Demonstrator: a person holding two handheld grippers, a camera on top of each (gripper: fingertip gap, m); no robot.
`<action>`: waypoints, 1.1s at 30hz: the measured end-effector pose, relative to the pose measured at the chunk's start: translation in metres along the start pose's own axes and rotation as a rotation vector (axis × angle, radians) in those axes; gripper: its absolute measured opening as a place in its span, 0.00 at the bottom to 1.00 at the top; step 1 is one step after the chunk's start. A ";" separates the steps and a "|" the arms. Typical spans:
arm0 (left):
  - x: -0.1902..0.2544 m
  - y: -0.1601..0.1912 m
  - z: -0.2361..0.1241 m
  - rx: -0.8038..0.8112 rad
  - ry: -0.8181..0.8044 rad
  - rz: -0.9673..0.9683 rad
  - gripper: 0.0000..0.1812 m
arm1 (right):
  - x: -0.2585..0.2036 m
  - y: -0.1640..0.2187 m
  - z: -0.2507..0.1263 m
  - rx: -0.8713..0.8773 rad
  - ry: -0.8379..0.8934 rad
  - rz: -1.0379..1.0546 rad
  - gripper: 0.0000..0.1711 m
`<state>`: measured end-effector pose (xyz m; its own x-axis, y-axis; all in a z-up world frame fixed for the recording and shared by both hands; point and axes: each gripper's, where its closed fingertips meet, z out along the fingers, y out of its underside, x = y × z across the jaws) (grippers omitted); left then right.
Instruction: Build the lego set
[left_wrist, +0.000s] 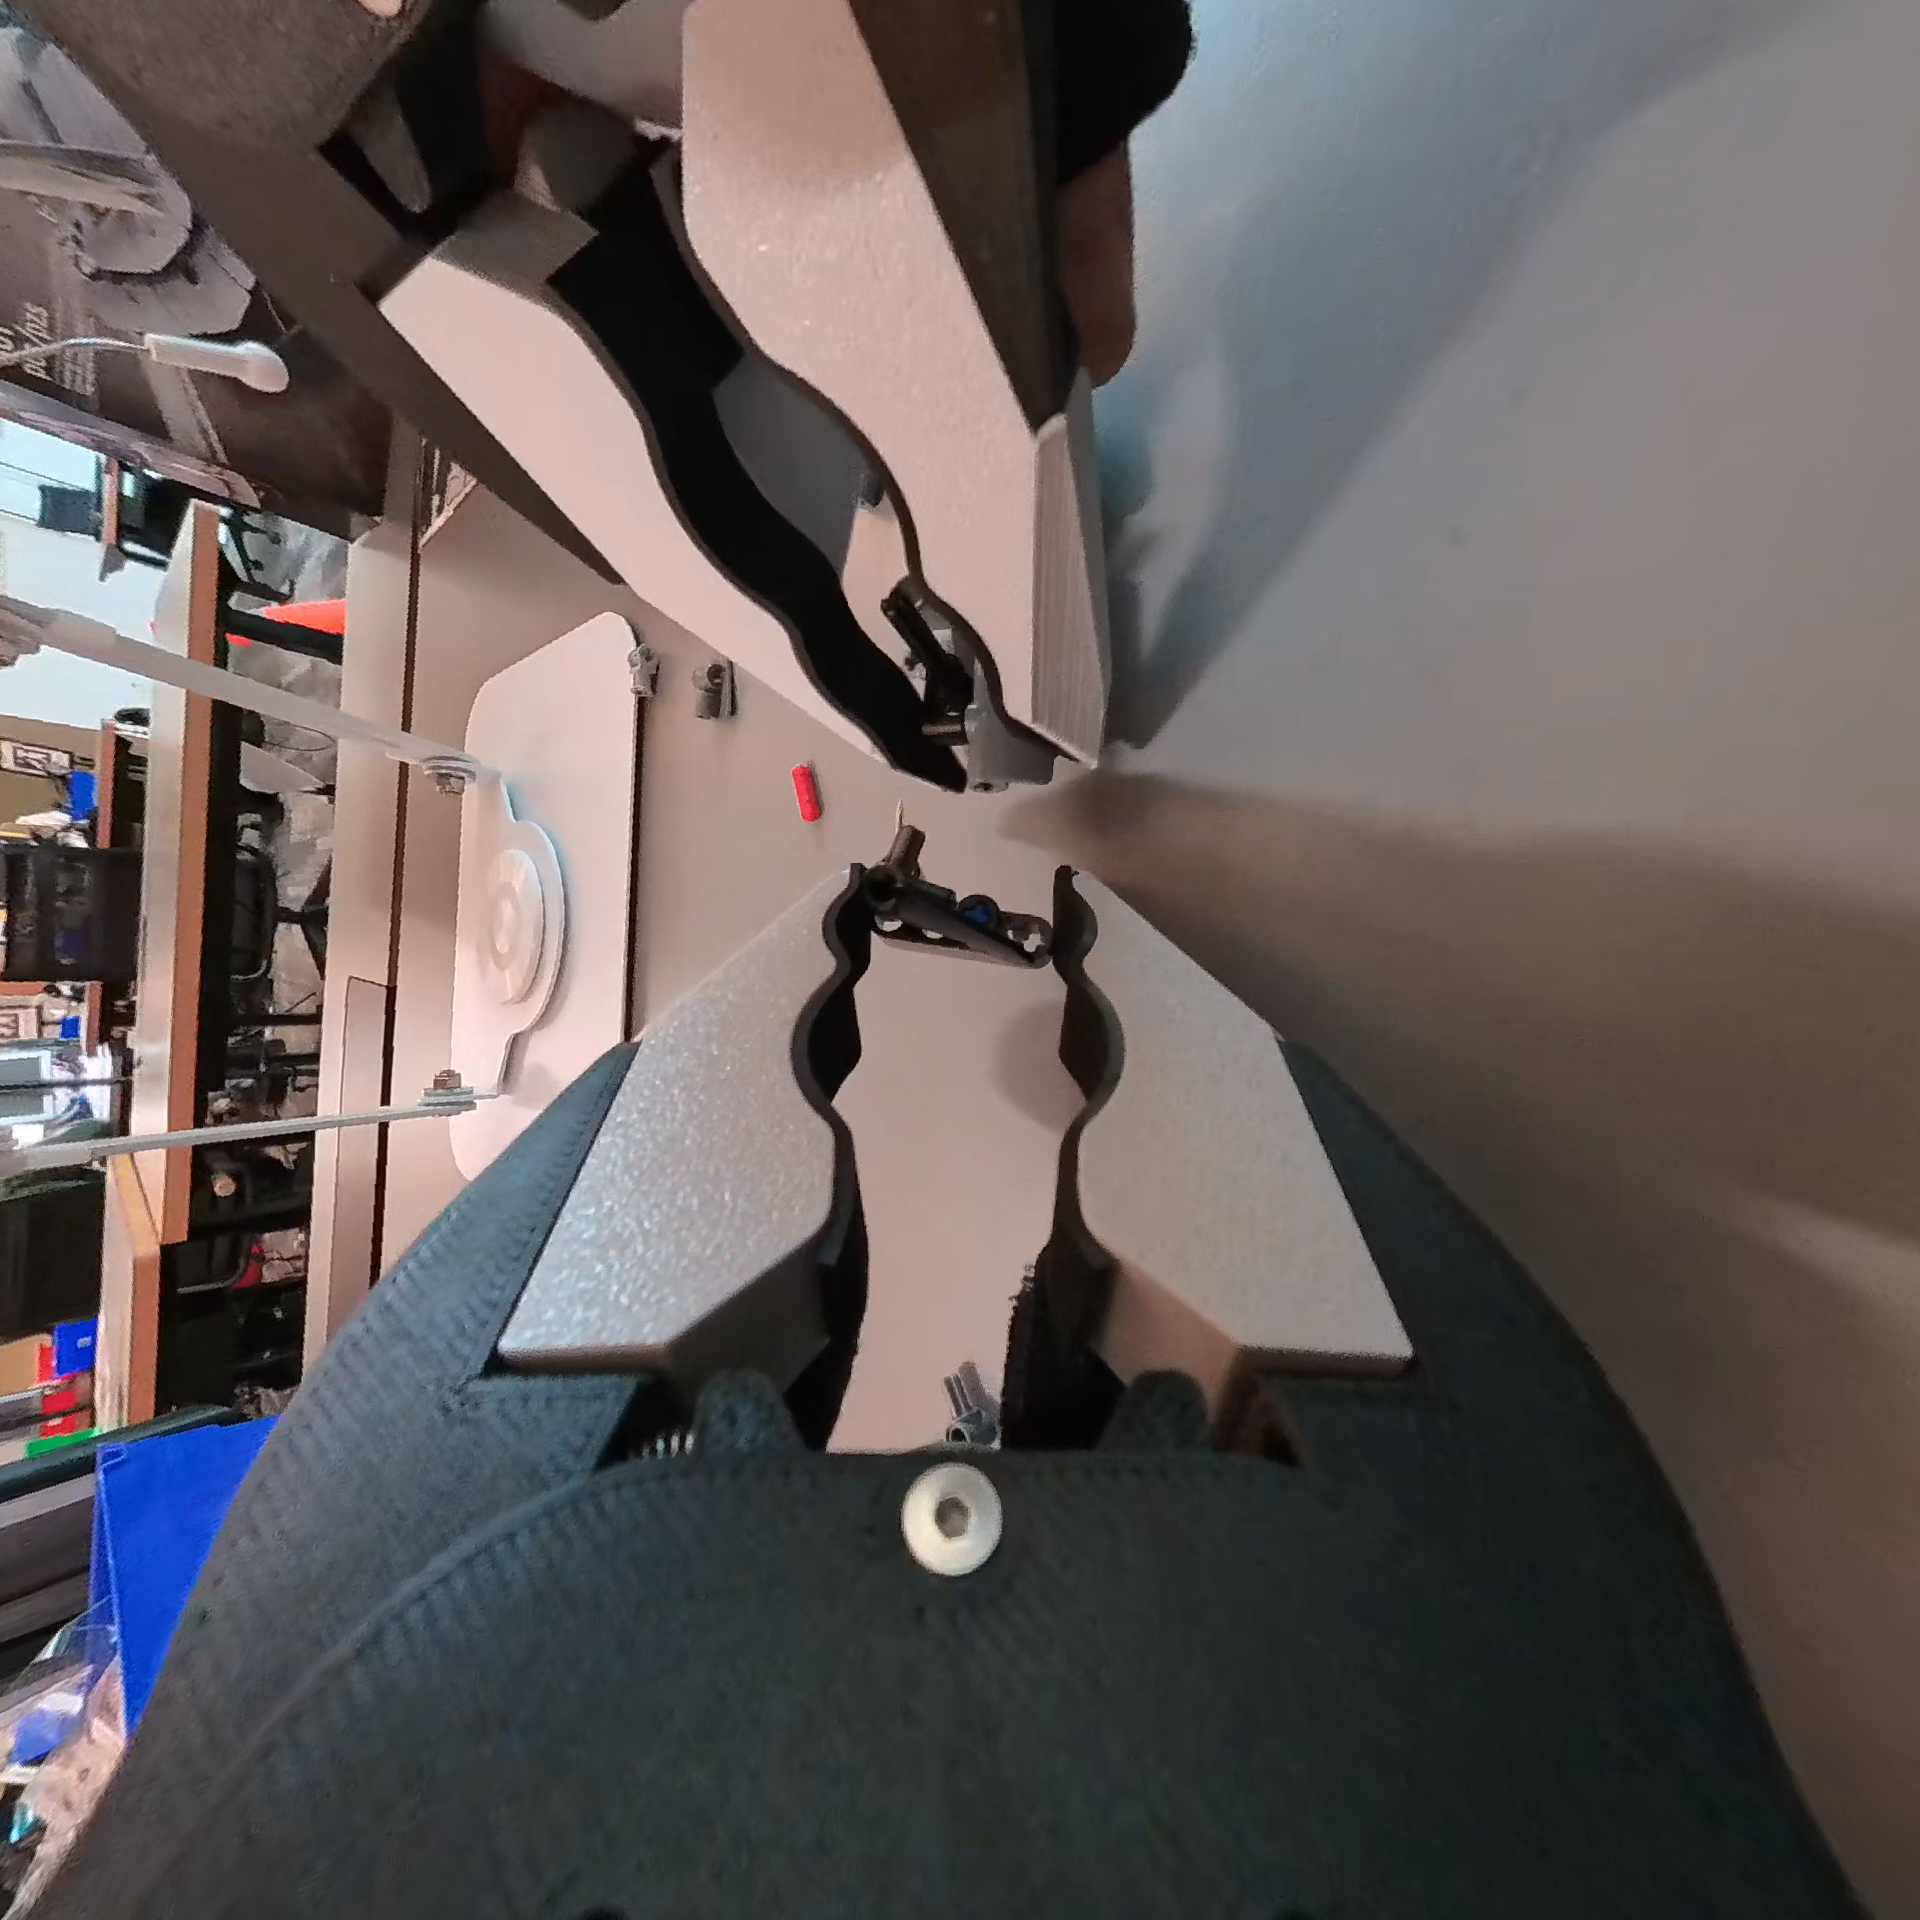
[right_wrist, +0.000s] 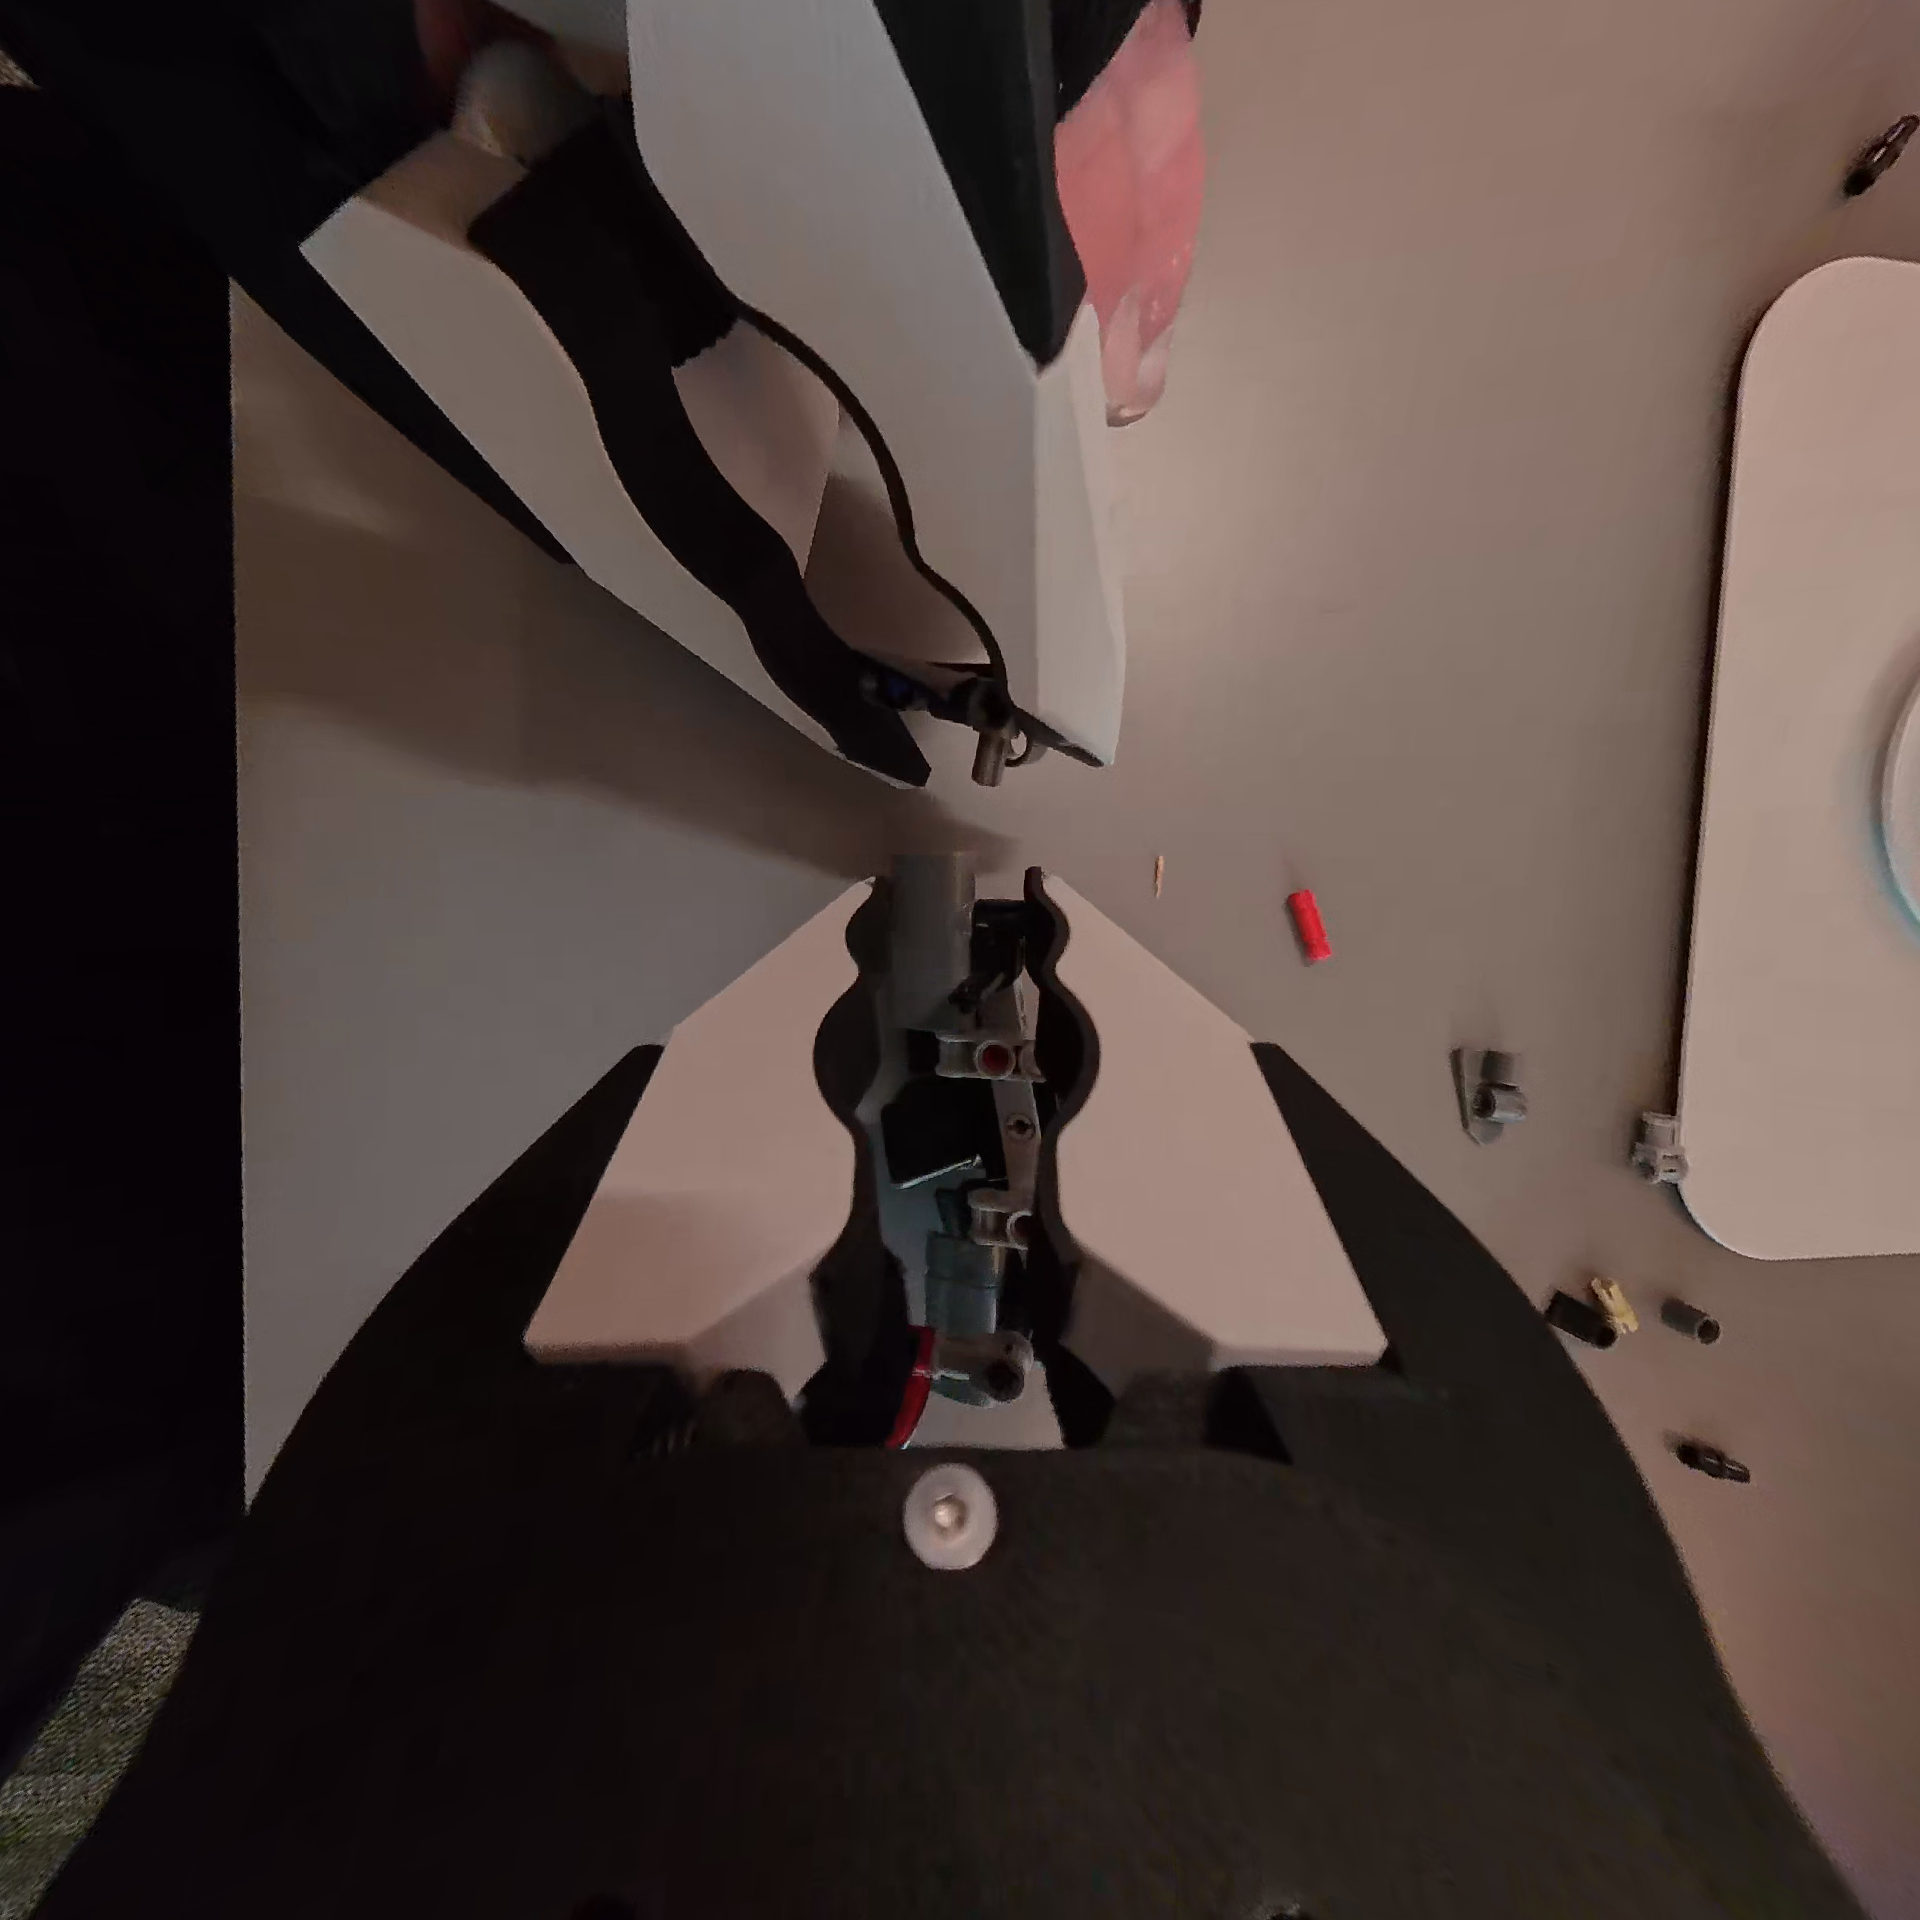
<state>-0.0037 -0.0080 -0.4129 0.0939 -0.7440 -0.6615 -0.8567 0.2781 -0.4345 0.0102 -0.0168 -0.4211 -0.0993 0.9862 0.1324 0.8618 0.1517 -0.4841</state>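
Black beam (left_wrist: 961, 928) in left gripper (left_wrist: 961, 904); assembly (right_wrist: 961, 1101), seemingly clamped, in right gripper (right_wrist: 951, 883).

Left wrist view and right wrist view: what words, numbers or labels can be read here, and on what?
Dark box, left wrist view: pale lettering, cut off and blurred, not readable.
Sign on the far shelves: too small to read.
Right wrist view: no writing anywhere.

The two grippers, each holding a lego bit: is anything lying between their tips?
No piece lies there: in the right wrist view only bare table shows between the right gripper and left gripper.
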 end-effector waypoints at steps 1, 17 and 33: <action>0.000 -0.001 0.000 0.006 -0.004 0.000 0.18 | 0.000 0.001 0.000 0.001 -0.005 0.002 0.13; -0.026 -0.025 -0.005 0.033 -0.153 0.099 0.18 | 0.002 -0.021 -0.040 0.330 -0.401 0.260 0.13; -0.038 -0.034 -0.005 -0.042 -0.193 0.327 0.18 | 0.005 -0.018 -0.051 0.390 -0.526 0.305 0.12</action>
<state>0.0191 0.0079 -0.3703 -0.0970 -0.4908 -0.8659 -0.8768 0.4539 -0.1591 0.0194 -0.0185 -0.3678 -0.1935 0.8745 -0.4447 0.6587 -0.2201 -0.7195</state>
